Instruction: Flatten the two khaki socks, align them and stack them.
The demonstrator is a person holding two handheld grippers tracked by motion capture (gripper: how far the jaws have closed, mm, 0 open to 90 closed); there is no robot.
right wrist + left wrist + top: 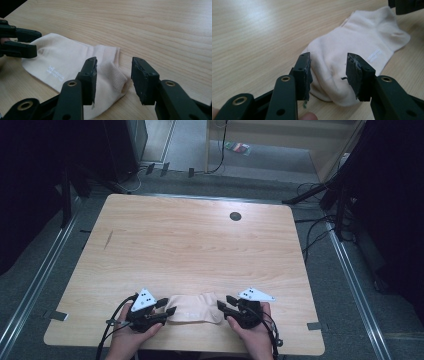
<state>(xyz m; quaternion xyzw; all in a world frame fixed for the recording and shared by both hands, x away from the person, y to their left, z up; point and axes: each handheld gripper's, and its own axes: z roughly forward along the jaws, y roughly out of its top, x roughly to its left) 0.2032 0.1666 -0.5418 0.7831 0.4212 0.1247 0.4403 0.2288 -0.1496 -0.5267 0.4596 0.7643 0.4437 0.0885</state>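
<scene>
A cream ankle sock (192, 308) lies flat on the wooden table (190, 245) near its front edge, between the two hand-held grippers. My left gripper (169, 306) stands open at the sock's left end, its jaws straddling that rounded end (332, 75) just above the fabric. At the sock's right end my right gripper (224, 302) is open too, with the cuff and heel corner (117, 77) between its jaws. The sock (65, 62) carries small white lettering. In the right gripper view the left gripper (17, 42) shows at the far left, over the sock's other end.
A dark round grommet (235, 216) sits at the back of the table and a short dark mark (108, 239) at its left. Cables and black stands lie on the floor around the table. The table's front edge runs just below both hands.
</scene>
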